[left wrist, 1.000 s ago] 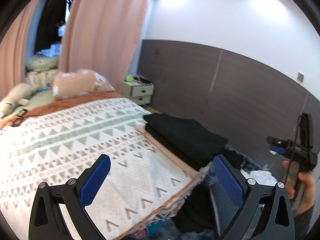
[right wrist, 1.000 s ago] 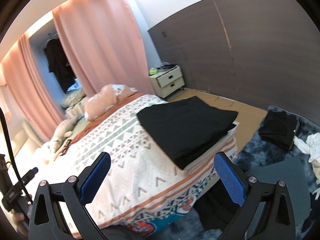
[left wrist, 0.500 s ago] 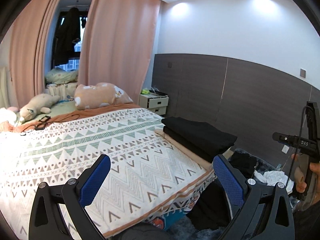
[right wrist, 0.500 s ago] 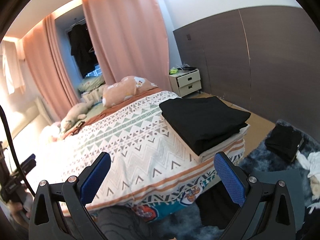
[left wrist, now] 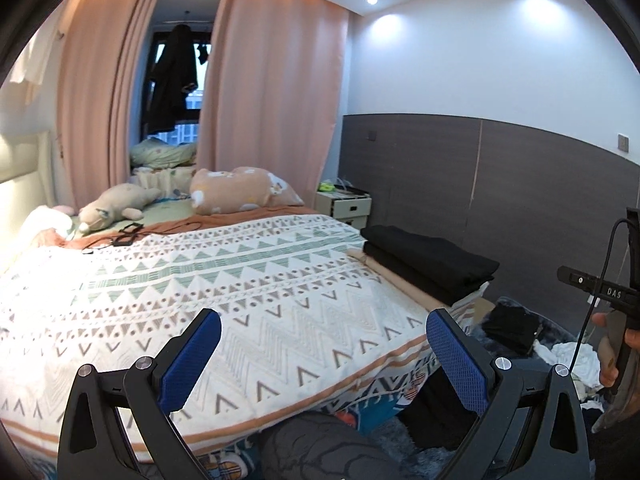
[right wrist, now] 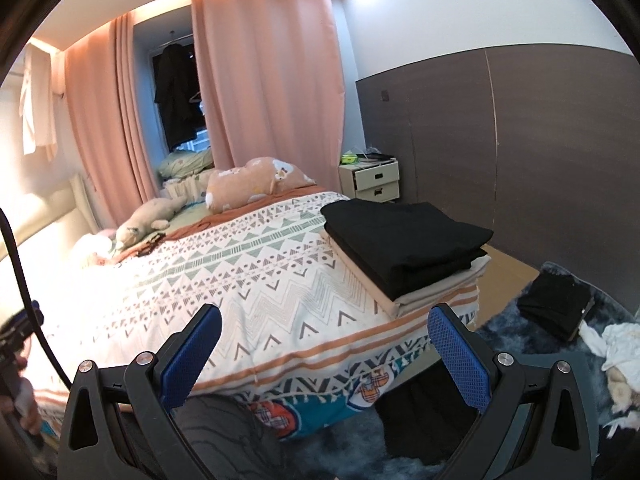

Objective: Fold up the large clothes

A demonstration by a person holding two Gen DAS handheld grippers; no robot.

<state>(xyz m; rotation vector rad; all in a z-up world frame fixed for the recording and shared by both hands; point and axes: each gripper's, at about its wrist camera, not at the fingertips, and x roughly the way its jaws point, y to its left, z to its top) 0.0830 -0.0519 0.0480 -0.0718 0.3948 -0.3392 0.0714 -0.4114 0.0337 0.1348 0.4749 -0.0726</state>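
Observation:
A stack of folded clothes, black ones (left wrist: 432,260) on a beige one (right wrist: 432,292), lies at the bed's right front corner; it also shows in the right wrist view (right wrist: 404,236). My left gripper (left wrist: 322,354) is open and empty, held above the patterned bedspread (left wrist: 224,288) near the bed's front edge. My right gripper (right wrist: 324,354) is open and empty, also near the front edge, left of the stack. Loose black (right wrist: 556,308) and white (right wrist: 620,340) clothes lie on the floor rug at the right.
Plush toys (left wrist: 240,190) and a pillow lie at the bed's head. A white nightstand (right wrist: 374,180) stands by the dark wall panel. Pink curtains (left wrist: 272,92) hang behind. A dark garment (right wrist: 424,420) lies on the blue rug by the bed's foot.
Both grippers have pulled back and tilted up from the bed. The views now show more of the room and the stack sits farther away. Both stay open and empty.

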